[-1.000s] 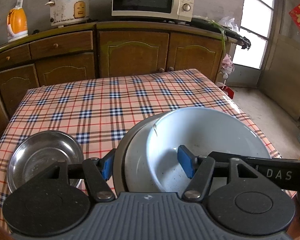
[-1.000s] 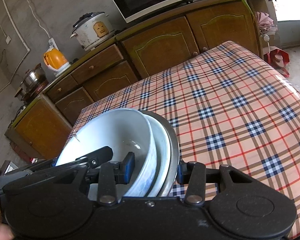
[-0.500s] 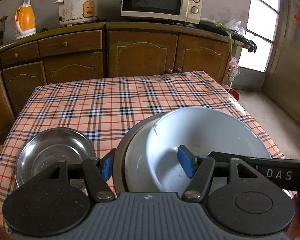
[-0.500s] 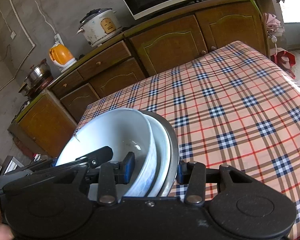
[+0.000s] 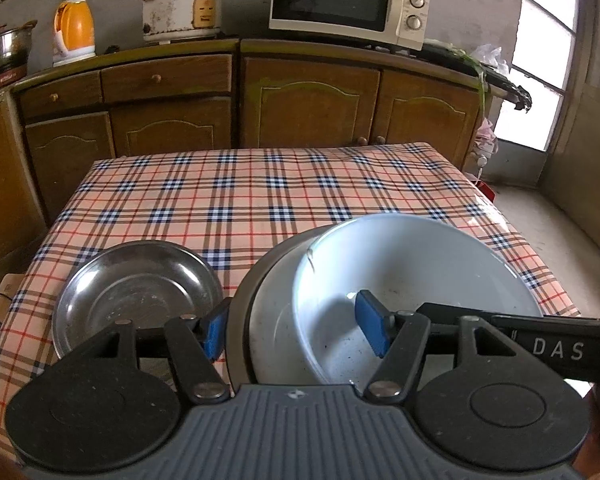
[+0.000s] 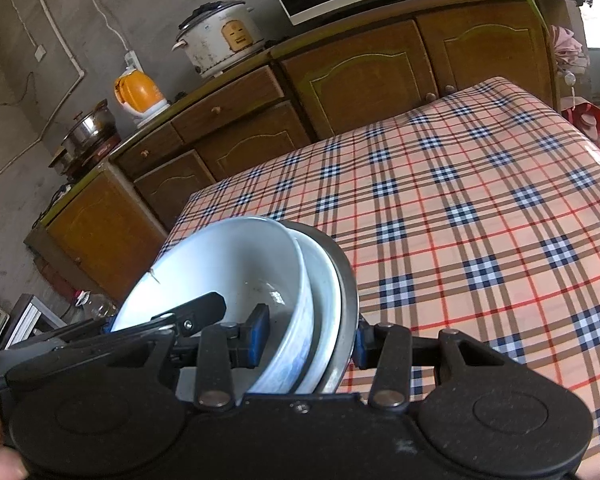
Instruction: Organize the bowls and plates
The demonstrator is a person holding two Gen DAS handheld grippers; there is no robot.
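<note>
A stack of dishes is held between both grippers over the near side of the checked table [image 5: 260,200]. A white bowl [image 5: 412,272] [image 6: 228,264] sits in a shallower white dish [image 5: 272,312] [image 6: 324,280], which sits in a steel plate [image 5: 252,280] [image 6: 346,292]. My left gripper [image 5: 293,328] is shut on the stack's left rim, one pad outside the steel rim and one inside the white bowl. My right gripper [image 6: 309,338] is shut on the opposite rim the same way. A second steel plate [image 5: 136,296] lies alone on the cloth, left of the stack.
Wooden cabinets [image 5: 308,100] run behind the table, carrying a microwave [image 5: 348,4], a rice cooker [image 5: 182,8] and an orange kettle [image 5: 74,28]. A steel pot [image 6: 88,128] stands at the far left. The table's right edge drops to the floor by a bright doorway [image 5: 540,80].
Both grippers have carried the stack a little to the left, so the cabinets and the lone steel plate have slid right in the views. Both grips look the same.
</note>
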